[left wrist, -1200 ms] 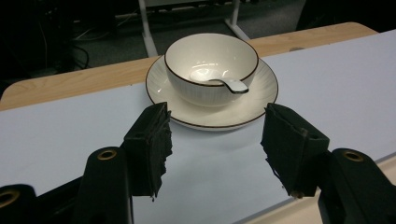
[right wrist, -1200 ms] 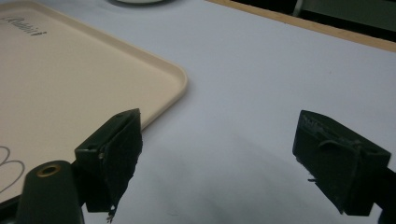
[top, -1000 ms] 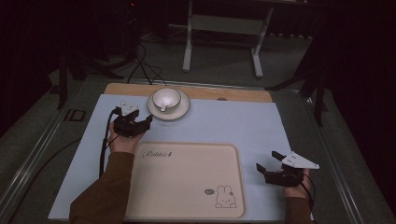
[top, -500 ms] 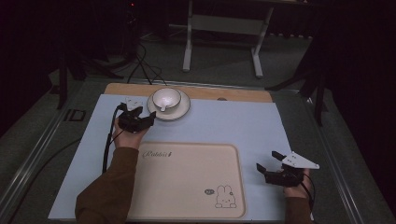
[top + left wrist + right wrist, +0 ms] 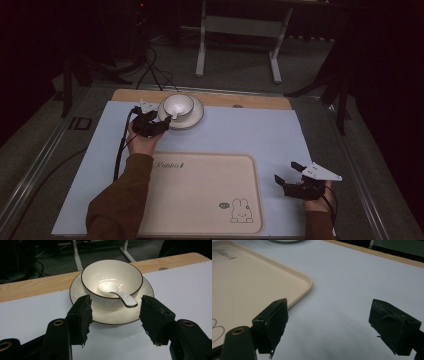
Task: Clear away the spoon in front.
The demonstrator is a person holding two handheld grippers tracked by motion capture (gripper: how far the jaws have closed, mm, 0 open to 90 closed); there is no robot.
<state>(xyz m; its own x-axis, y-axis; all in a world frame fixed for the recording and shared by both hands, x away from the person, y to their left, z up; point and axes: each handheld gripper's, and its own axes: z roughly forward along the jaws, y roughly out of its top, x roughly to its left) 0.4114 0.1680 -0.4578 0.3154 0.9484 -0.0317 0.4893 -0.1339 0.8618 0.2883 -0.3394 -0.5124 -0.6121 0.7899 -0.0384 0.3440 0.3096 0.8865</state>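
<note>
Bench (image 5: pixel 260 130), pale blue mat over wood. White bowl (image 5: pixel 178 105) with spoon, on white saucer (image 5: pixel 192 119), far left. Left gripper (image 5: pixel 159 125) at the saucer's near-left edge, fingers spread. Beige tray (image 5: pixel 200 195) with rabbit print, near centre. Right gripper (image 5: pixel 287 172) right of the tray, fingers spread, holding nothing.

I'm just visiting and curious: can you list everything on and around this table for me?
bowl: one, cream with dark rim, on the saucer at the table's far edge
spoon: one, white, lying in the bowl
saucer: one, cream, under the bowl
tray: one, beige with rabbit drawing, near edge
table mat: one, pale blue, over the wooden table
metal stand: one, grey, on the floor beyond
left gripper: one, black, open before the saucer
right gripper: one, black, open, right of the tray
</note>
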